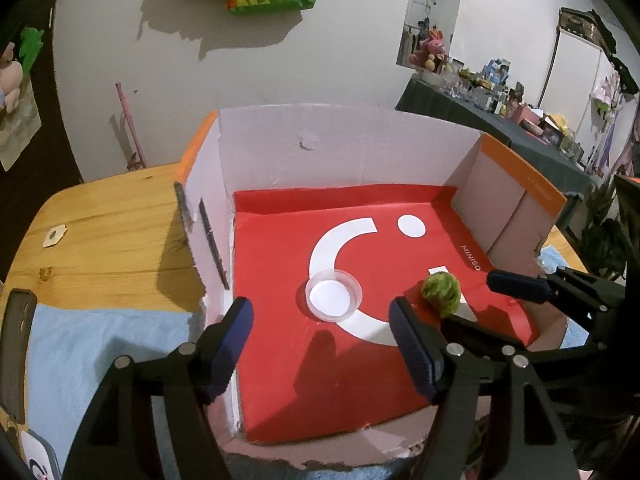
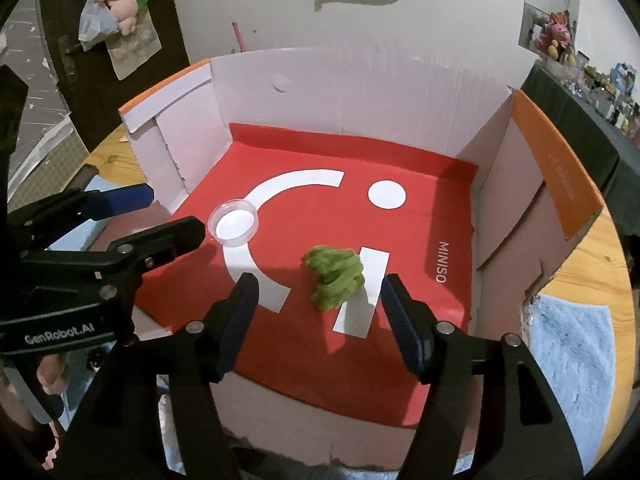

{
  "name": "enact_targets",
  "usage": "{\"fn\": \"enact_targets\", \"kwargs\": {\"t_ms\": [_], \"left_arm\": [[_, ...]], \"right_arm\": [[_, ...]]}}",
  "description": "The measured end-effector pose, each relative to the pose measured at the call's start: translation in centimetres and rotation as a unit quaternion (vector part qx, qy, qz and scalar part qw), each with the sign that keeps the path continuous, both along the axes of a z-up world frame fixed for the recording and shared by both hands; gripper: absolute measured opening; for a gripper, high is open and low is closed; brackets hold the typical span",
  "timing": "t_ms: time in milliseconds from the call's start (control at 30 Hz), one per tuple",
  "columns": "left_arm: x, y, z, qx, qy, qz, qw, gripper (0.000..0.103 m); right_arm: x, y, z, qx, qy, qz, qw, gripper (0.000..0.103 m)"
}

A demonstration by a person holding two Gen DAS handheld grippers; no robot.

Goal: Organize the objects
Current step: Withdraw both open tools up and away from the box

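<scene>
Hovering over the cardboard box (image 1: pixel 340 148), both grippers hang with jaws parted and nothing between them. The left gripper (image 1: pixel 320 320) sits above the near-left part of the box, its 2 blue-padded fingers spread wide over bare red. The right gripper (image 2: pixel 316 292) is just beside it, jaws apart too, with the green leafy piece (image 2: pixel 336 278) lying on the liner ahead of its fingertips and touched by neither pad.

Down on the floor of the box, the red liner (image 2: pixel 400 240) shows a white smiling logo and the word MINISO. The green leafy piece rests near the middle-right, overlapping the white bar of that logo; from the left wrist view it shows as a small clump (image 1: pixel 442 294) just beyond the left gripper's right finger. The clear round dish (image 1: pixel 333 295) stands upright on the white curve, left of the green piece and apart from it, empty to the eye.

The box sits on a wooden table (image 1: pixel 112 216), with a light blue cloth (image 1: pixel 100 352) spread at the near-left corner.
</scene>
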State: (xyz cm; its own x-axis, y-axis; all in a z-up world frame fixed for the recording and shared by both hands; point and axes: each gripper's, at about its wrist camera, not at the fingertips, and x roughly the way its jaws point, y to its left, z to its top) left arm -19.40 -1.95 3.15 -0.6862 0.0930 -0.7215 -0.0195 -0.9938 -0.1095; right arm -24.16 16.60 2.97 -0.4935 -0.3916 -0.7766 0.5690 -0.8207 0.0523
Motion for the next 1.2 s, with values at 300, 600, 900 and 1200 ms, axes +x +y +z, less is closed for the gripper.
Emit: {"fn": "enact_targets", "kwargs": {"t_ms": [300,600,900,1200], "left_arm": [[1.0,0.3,0.7,-0.009,0.013,0.001,0.9999,0.084],[2.3,0.3,1.4,-0.015,0.029,0.000,0.9994,0.091],[4.0,0.2,2.3,-0.016,0.044,0.001,0.9989,0.100],[5.8,-0.2,2.4,-0.016,0.047,0.005,0.9987,0.103]], "right_arm": [[1.3,0.5,0.4,-0.007,0.011,0.001,1.000,0.080],[3.0,1.0,1.2,-0.003,0.034,-0.003,0.999,0.092],[4.7,1.5,2.2,-0.007,0.047,-0.009,0.999,0.096],[6.6,1.9,2.6,-0.011,0.053,-0.011,0.998,0.103]]}}
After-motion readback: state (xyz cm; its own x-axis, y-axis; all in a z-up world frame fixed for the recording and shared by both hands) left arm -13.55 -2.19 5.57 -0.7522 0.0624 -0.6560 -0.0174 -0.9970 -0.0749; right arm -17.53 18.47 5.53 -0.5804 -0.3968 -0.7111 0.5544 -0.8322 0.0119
